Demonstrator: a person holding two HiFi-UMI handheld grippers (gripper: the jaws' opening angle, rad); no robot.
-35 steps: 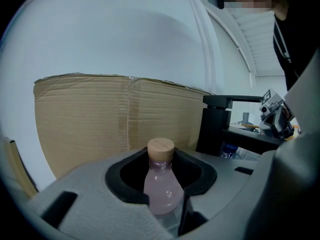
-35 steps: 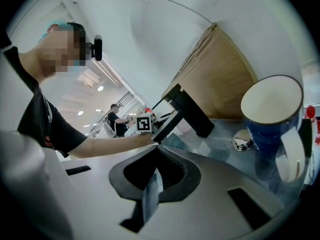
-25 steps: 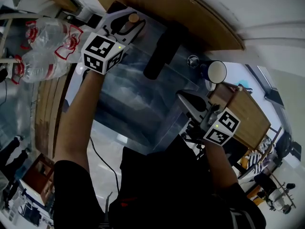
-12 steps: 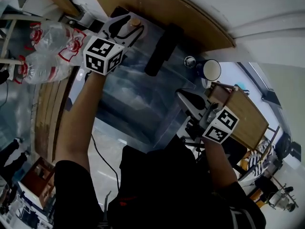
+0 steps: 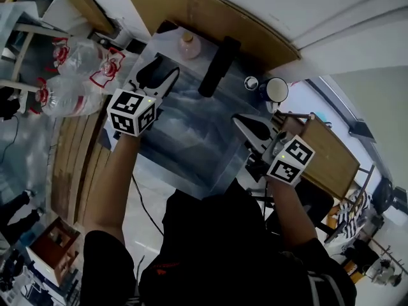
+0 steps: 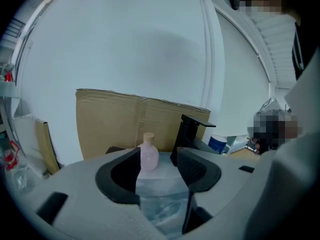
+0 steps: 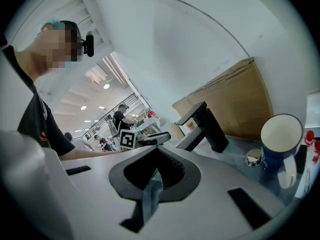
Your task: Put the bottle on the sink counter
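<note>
1. bottle (image 5: 187,45): small, pink, round-bodied, tan stopper. it stands upright on the sink counter (image 5: 167,40) at the back, just in front of the cardboard (image 5: 210,18) and left of the black faucet (image 5: 217,65). nothing touches it.
2. left gripper (image 5: 159,72): fingers spread wide, nothing between the pads. in the left gripper view the bottle (image 6: 149,154) shows beyond the fingertips and clear of them, lined up with the gap.
3. right gripper (image 5: 241,123): held over the near right edge of the basin (image 5: 185,139), well apart from the bottle. in the right gripper view its fingers (image 7: 156,154) are pressed together on nothing. a white-and-blue mug (image 7: 282,139) stands off to its right.
4. task reading: the bottle already sits on the counter, so the placing looks done.
5. handling, as a judgement: small and probably light. the body looks smooth and could be glass or hard plastic; which one cannot be told. treat it as stiff, slippery and breakable.
6. where to hold: across the widest part of the round belly, pads level, with moderate squeeze. the narrow neck and stopper look like a poor hold. the high, narrow shape suggests a side bump could tip it.
</note>
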